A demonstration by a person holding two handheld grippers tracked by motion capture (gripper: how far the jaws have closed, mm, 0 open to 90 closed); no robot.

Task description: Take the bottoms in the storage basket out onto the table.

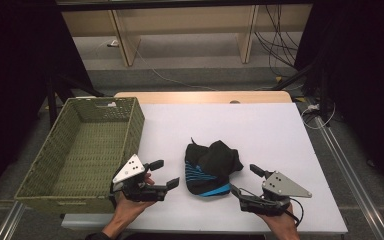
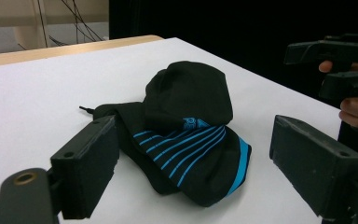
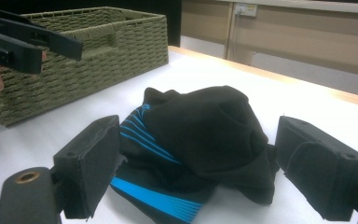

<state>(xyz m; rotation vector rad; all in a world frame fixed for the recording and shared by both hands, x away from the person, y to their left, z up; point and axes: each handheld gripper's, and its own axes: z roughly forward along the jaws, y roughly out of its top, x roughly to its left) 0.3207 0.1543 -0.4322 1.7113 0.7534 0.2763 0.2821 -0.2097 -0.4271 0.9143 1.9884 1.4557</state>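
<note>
White table is carrying everything here, and it is lying under a green woven basket that is standing at the left side, near the front edge. Black cloth with blue stripes is lying crumpled in a heap on the table, to the right of the basket and apart from it, between the two grippers.

The left gripper is resting in the person's left hand, just beside the front right corner of the basket. Its jaws are standing wide apart and are gripping nothing. In the left gripper view the cloth is sitting ahead of the two jaws, in the gap between them; the left jaw is looking very near to the edge of the cloth, but I cannot tell if it is touching.

The right gripper is resting in the right hand, just to the right of the cloth. Its jaws are also spread wide and are holding nothing. In the right gripper view the cloth is lying between the jaws and a little ahead, close to both.
</note>
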